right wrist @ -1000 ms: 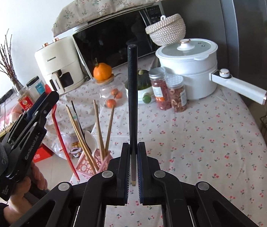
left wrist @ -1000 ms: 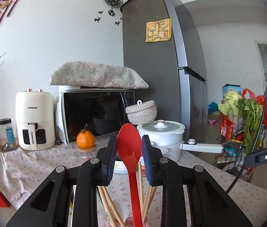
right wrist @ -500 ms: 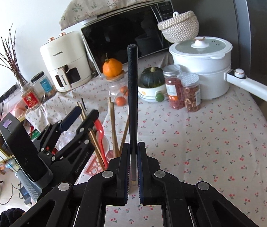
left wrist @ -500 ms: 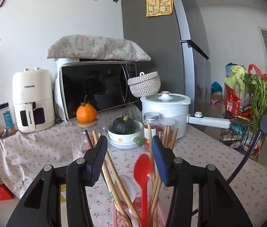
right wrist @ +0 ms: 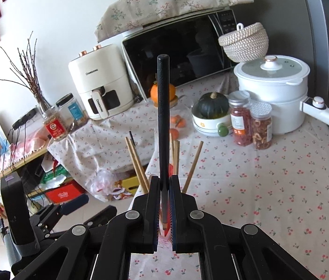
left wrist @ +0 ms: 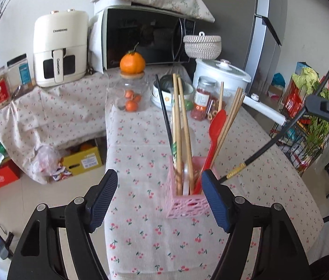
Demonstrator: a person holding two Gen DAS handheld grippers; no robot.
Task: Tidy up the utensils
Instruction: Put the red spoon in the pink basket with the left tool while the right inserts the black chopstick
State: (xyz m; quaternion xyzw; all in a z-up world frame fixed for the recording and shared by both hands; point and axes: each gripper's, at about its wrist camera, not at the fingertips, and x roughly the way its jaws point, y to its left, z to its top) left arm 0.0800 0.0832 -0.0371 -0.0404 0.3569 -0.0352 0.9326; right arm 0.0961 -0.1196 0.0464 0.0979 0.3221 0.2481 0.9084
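Observation:
A pink lattice utensil holder (left wrist: 186, 201) stands on the cherry-print tablecloth (left wrist: 145, 238). It holds several wooden chopsticks (left wrist: 176, 126), a black chopstick (left wrist: 164, 114), a white spoon and a red spoon (left wrist: 214, 137). My left gripper (left wrist: 159, 198) is open and empty, just in front of the holder. My right gripper (right wrist: 163, 191) is shut on a black utensil handle (right wrist: 163, 116), held upright above the holder. That utensil's long black shaft with a gold band (left wrist: 234, 170) crosses the left wrist view at right.
Behind the holder stand a glass jar with an orange on top (left wrist: 132, 86), a bowl with a green squash (right wrist: 213, 114), two spice jars (right wrist: 250, 121), a white pot (right wrist: 271, 81), a microwave (left wrist: 145, 37) and an air fryer (left wrist: 59, 49). Boxes lie on the floor at left (left wrist: 83, 161).
My left gripper let the red spoon down into the pink holder, opened wide and drew back. My right gripper moved over the holder with the black handle.

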